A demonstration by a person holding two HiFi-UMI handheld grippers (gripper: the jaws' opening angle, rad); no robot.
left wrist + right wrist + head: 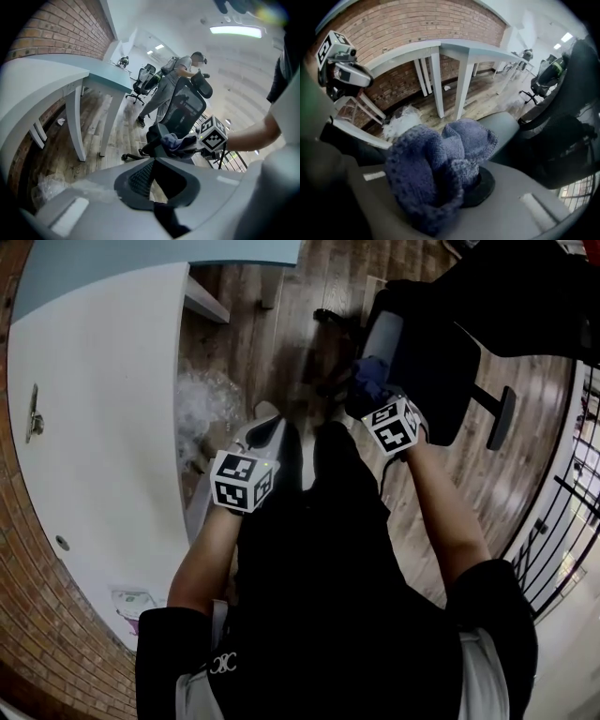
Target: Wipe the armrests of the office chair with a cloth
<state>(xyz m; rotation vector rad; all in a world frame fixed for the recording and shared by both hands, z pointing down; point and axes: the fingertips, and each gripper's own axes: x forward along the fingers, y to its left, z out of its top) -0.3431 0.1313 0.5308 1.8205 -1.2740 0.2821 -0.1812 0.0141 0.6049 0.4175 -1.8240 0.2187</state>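
Note:
In the head view a black office chair [433,360] stands ahead on the wooden floor. Its near grey armrest [385,332] has a blue knitted cloth [369,377] pressed on its near end. My right gripper [377,397] is shut on that cloth [440,168], which fills the right gripper view with the armrest [504,124] just beyond it. The far armrest [506,416] is bare. My left gripper [267,433] hangs apart, to the left of the chair, jaws together and empty [157,161]. Its view shows the cloth [173,140] on the armrest [161,132].
A white curved desk [94,409] runs along the left, with a crumpled plastic bag [206,401] on the floor beside it. A black railing [562,521] is at the right. Another person [176,77] and more office chairs [143,82] are farther back.

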